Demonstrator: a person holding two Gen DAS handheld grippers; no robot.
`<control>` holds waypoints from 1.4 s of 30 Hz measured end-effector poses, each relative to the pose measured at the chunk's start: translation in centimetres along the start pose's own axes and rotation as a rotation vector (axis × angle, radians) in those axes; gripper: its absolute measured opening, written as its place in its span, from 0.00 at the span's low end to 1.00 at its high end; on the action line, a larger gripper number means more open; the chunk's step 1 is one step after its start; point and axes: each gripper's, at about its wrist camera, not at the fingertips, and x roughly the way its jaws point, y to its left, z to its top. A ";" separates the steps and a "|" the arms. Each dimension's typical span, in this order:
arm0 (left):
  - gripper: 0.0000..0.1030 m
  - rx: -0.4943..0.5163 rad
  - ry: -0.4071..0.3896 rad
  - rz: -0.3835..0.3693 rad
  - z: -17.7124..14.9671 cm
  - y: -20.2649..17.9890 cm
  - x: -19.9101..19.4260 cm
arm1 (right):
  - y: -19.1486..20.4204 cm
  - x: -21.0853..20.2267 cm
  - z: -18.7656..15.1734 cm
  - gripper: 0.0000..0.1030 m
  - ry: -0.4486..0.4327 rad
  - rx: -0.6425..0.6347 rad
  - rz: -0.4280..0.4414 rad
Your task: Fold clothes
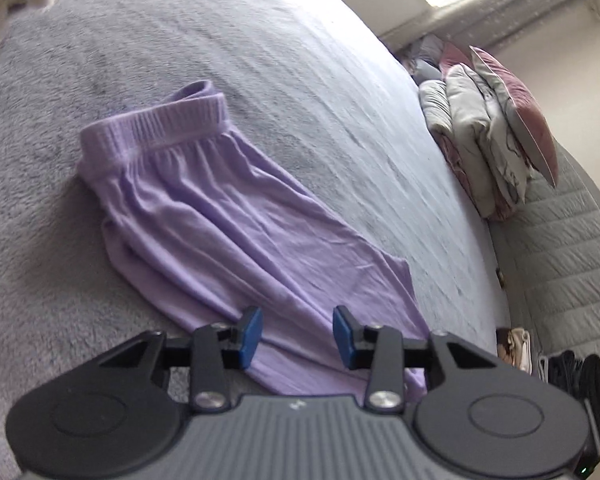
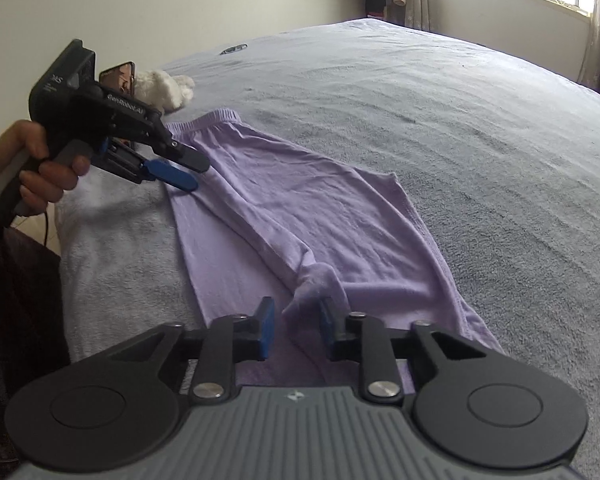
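Grey fleece bed (image 2: 480,128) | lilac pants (image 2: 300,208) flat near its edge | my left gripper (image 1: 298,336) gapes empty | my right gripper (image 2: 296,326) gapes, fabric peak between pads

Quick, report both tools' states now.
Left tool: open, holding nothing, over the lilac garment.
Right tool: open, with a raised bunch of the garment between its pads, not clamped.

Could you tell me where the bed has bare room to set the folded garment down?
Free: the wide grey blanket between the lilac garment and the window side. Crowded: the pillow pile at the headboard, and the white plush toy beyond the waistband.
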 end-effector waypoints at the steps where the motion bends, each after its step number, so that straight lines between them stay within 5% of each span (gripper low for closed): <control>1: 0.37 -0.006 0.000 0.000 0.1 0.0 0.0 | -0.1 0.0 0.0 0.04 0.003 0.001 0.007; 11: 0.37 0.010 0.023 0.009 -0.1 -0.5 0.1 | -1.5 -2.7 0.4 0.02 -0.070 0.057 0.043; 20: 0.36 -0.114 0.069 -0.038 -1.4 -0.2 1.7 | -3.7 -1.8 1.4 0.03 -0.078 0.177 0.018; 32: 0.00 -0.167 0.008 -0.003 -2.2 0.3 1.5 | -4.4 -0.6 1.1 0.03 -0.038 0.182 0.019; 42: 0.00 -0.129 -0.057 -0.023 -2.3 0.2 -0.7 | -3.1 -2.2 0.8 0.03 -0.043 0.098 0.073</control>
